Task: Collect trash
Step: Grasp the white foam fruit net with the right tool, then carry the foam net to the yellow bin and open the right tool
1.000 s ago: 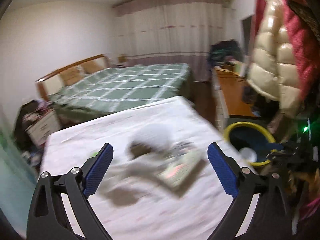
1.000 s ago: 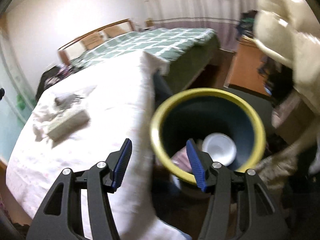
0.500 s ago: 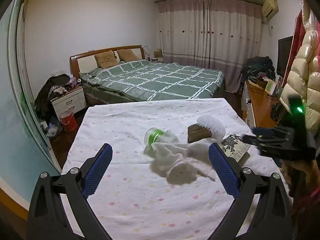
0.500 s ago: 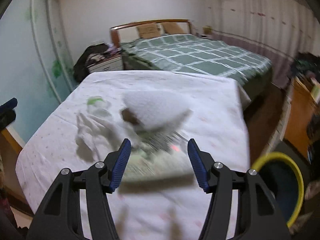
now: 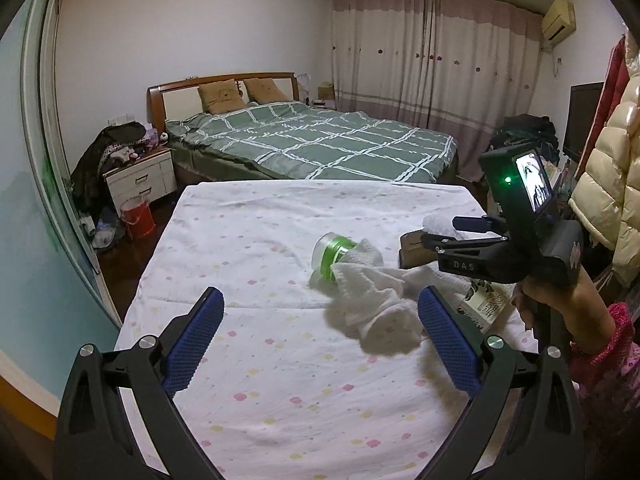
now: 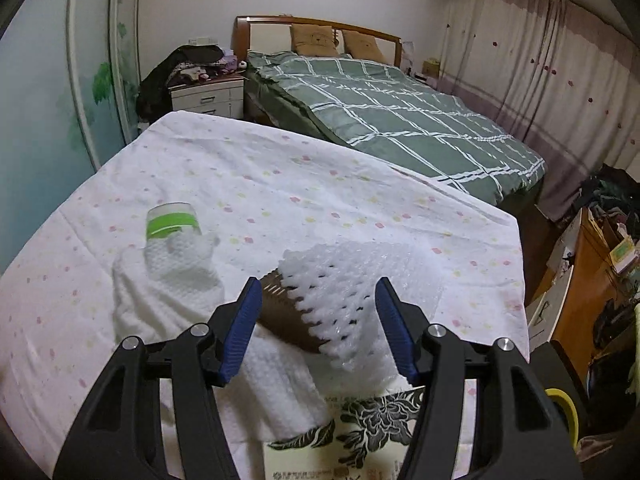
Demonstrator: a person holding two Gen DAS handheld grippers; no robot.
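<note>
We hold the right tool [image 6: 318, 326] spread above the counter [image 6: 280, 184], its blue fingers [image 6: 242, 330] either side of the white foam net [image 6: 344, 300] and the brown piece [image 6: 286, 316] under it, gripping neither. These lie near the counter's right edge, beside a white towel [image 6: 168, 292] draped over a green-banded jar [image 6: 172, 220] and a printed flat box [image 6: 352, 436]. Our left tool [image 5: 320, 344] hangs spread and empty over the near edge.
</note>
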